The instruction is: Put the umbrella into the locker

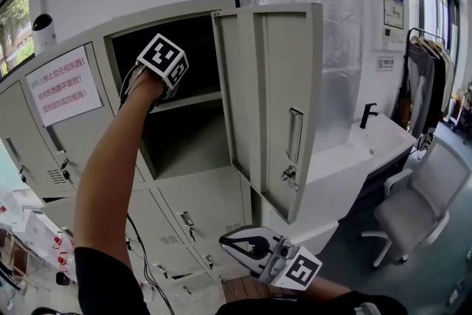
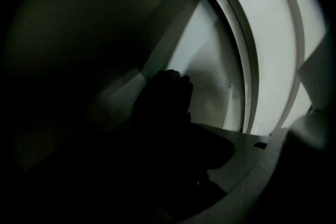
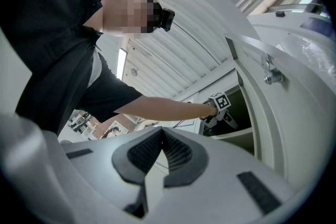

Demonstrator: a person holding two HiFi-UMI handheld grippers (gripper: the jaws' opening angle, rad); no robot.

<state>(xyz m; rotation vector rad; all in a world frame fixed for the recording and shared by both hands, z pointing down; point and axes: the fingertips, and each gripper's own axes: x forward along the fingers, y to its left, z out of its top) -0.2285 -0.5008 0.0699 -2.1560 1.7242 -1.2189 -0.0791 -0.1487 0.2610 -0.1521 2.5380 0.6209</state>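
My left arm is stretched up into the open locker (image 1: 110, 29), and in the head view the left tongs (image 1: 164, 63) sit at about eleven o'clock. Their marker cube is just inside the mouth of the upper compartment, above the shelf (image 1: 193, 101). The locker door (image 1: 276, 99) hangs open at three o'clock of that opening, with its latch (image 1: 289, 173) near the lower edge.

The left gripper view is almost black. With some caution, then: the jaws look spread wide, and the dark rounded bundle that must be the umbrella (image 2: 165, 94) stands just ahead of them, at about twelve o'clock from the tips. It rests on the pale floor of the compartment against the back wall. I see nothing pressing on it. The inside of the door shows bright at two o'clock.

My right tongs (image 1: 227, 241) hang low at six o'clock in the head view, well apart from the locker, and they tilt upward. In the right gripper view, their ribbed black pads (image 3: 178, 152) are pressed together at the tips with nothing between them. Beyond them, at one o'clock, I can see my own forearm reaching to the locker.

A notice with red writing (image 1: 63, 85) is stuck on the neighbouring door at nine o'clock, and a grey chair (image 1: 420, 203) stands at four o'clock.
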